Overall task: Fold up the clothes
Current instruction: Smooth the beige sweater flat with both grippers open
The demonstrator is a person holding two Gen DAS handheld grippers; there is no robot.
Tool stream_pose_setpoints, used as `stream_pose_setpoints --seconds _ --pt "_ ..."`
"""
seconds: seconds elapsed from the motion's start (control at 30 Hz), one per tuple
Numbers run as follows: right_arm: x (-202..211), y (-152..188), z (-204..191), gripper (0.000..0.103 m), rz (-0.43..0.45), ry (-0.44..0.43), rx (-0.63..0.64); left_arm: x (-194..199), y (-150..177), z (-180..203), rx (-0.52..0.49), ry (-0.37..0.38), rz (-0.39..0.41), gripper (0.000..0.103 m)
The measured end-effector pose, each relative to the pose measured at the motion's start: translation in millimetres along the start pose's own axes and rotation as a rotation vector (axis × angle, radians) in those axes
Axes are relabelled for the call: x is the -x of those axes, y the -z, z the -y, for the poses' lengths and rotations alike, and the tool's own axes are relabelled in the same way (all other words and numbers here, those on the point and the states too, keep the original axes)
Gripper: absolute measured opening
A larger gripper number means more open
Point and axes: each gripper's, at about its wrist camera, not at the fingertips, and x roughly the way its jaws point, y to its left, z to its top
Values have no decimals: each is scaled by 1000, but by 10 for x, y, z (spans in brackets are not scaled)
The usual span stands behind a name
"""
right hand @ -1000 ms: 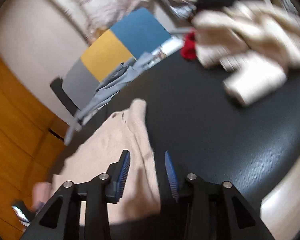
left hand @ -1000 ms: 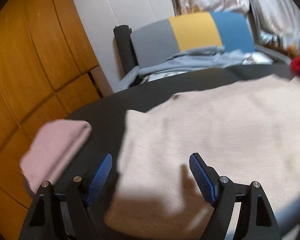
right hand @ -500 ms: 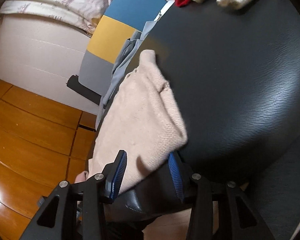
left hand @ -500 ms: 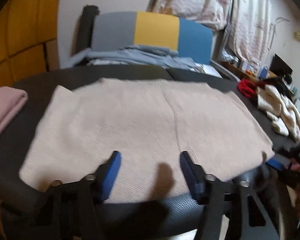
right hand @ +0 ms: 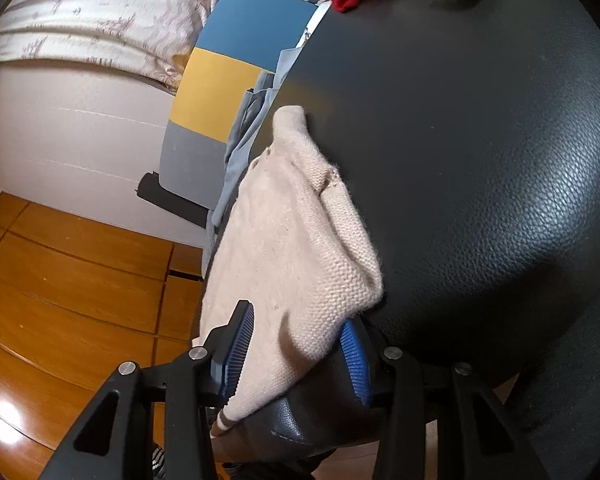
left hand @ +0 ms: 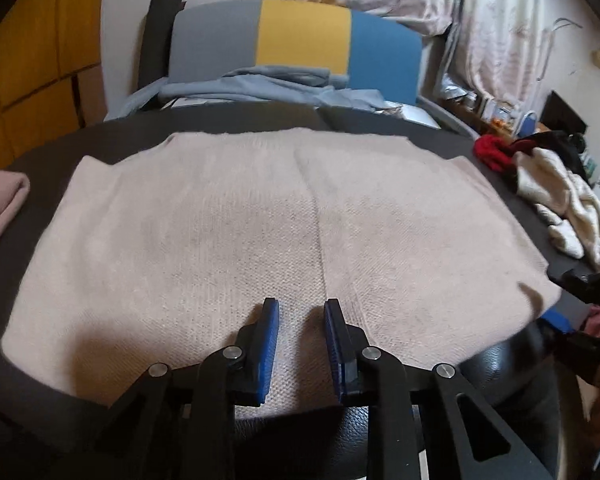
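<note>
The beige knit garment (left hand: 260, 232) lies spread flat across the black worktop (left hand: 380, 120), filling the middle of the left wrist view, with a lengthwise crease down its centre suggesting it is already folded at least once into a broad rectangle. A further fold seems still to come, so I judge the task partly done. The left gripper (left hand: 301, 340) sits at the garment's near edge in the lower centre of the frame; its jaws are closing, with only a narrow gap left and the cloth lying under rather than clearly pinched between them. The right gripper (right hand: 296, 356) straddles the garment's corner at the lower centre of its own view, jaws apart on either side of the draped cloth, pads not visibly pressing it. The left view alone shows the whole garment, a folded pink piece (left hand: 0, 204) at the left edge, and a heap of cream and red clothes (left hand: 560, 208) at the right that looks yet unfolded. The right view alone shows the corner hanging over the worktop's rim, with wooden floor (right hand: 60, 280) beneath.
</note>
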Motion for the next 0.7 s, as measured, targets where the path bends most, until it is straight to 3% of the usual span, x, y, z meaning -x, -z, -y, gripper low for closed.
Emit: stream_pose_setpoints --seconds 0.2,0.7 --pt "-57 20 -79 44 16 32 44 -44 41 107 -29 -44 -4 34" --pt "-218 7 -218 44 33 91 85 -61 100 32 -1 -15 4 34"
